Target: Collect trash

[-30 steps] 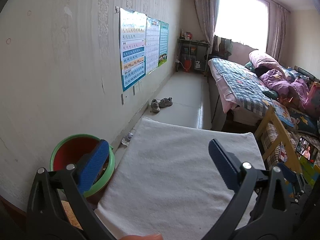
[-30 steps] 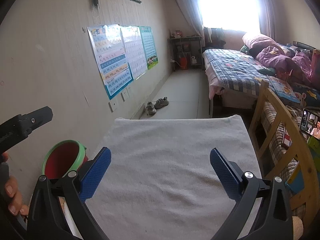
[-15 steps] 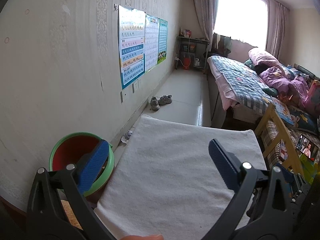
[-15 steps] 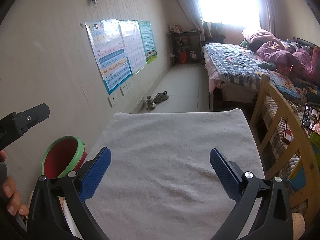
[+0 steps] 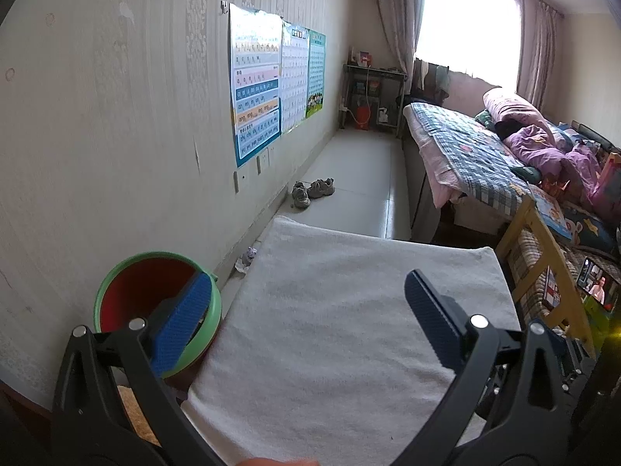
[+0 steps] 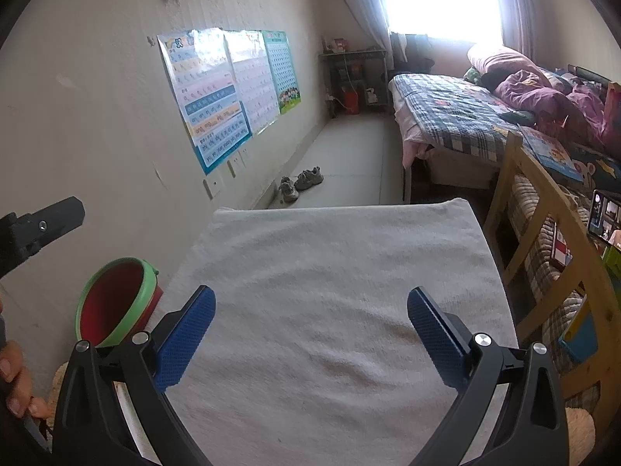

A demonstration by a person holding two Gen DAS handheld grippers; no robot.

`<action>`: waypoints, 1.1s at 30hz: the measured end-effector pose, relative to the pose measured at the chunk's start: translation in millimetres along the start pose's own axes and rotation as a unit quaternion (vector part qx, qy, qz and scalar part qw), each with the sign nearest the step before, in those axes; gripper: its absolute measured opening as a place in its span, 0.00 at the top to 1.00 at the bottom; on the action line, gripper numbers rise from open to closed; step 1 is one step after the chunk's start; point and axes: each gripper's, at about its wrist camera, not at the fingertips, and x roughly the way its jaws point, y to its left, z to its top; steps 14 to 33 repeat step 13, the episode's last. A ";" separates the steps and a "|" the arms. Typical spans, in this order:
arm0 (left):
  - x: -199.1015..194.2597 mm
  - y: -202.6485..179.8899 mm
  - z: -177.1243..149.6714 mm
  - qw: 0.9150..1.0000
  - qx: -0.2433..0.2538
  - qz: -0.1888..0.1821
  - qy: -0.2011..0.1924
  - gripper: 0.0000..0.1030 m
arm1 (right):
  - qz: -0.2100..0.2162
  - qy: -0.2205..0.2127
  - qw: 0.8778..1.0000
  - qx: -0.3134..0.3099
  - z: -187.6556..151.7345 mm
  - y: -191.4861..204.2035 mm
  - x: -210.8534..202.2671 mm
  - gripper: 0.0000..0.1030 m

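A red bucket with a green rim [image 5: 155, 303] stands left of a table covered by a white towel [image 5: 349, 310]; it also shows in the right wrist view [image 6: 112, 303]. A small crumpled scrap [image 5: 246, 260] lies on the floor by the wall past the bucket. My left gripper [image 5: 306, 310] is open and empty above the towel's near left part, its left finger over the bucket's rim. My right gripper [image 6: 310, 322] is open and empty above the towel [image 6: 341, 291]. No trash shows on the towel.
A pair of shoes [image 5: 312, 190] lies on the floor by the wall. A bed [image 5: 465, 147] with quilts stands to the right. A wooden chair frame [image 6: 551, 240] is beside the table's right edge. Posters [image 5: 256, 81] hang on the left wall.
Both grippers have tilted a little downward, so the towel fills more of each view. Both stay open and empty.
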 end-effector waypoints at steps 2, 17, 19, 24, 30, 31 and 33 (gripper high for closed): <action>1.5 0.0 -0.7 1.000 0.000 -0.002 0.002 0.05 | -0.001 0.009 1.000 0.000 -2.0 -2.2 5.8 0.07; 21.2 7.9 -18.1 0.999 -0.002 0.005 0.040 0.05 | -0.143 0.152 0.977 0.046 -42.5 -113.9 133.7 0.07; 21.2 7.9 -18.1 0.999 -0.002 0.005 0.040 0.05 | -0.143 0.152 0.977 0.046 -42.5 -113.9 133.7 0.07; 21.2 7.9 -18.1 0.999 -0.002 0.005 0.040 0.05 | -0.143 0.152 0.977 0.046 -42.5 -113.9 133.7 0.07; 21.2 7.9 -18.1 0.999 -0.002 0.005 0.040 0.05 | -0.143 0.152 0.977 0.046 -42.5 -113.9 133.7 0.07; 21.2 7.9 -18.1 0.999 -0.002 0.005 0.040 0.05 | -0.143 0.152 0.977 0.046 -42.5 -113.9 133.7 0.07; 21.2 7.9 -18.1 0.999 -0.002 0.005 0.040 0.05 | -0.143 0.152 0.977 0.046 -42.5 -113.9 133.7 0.07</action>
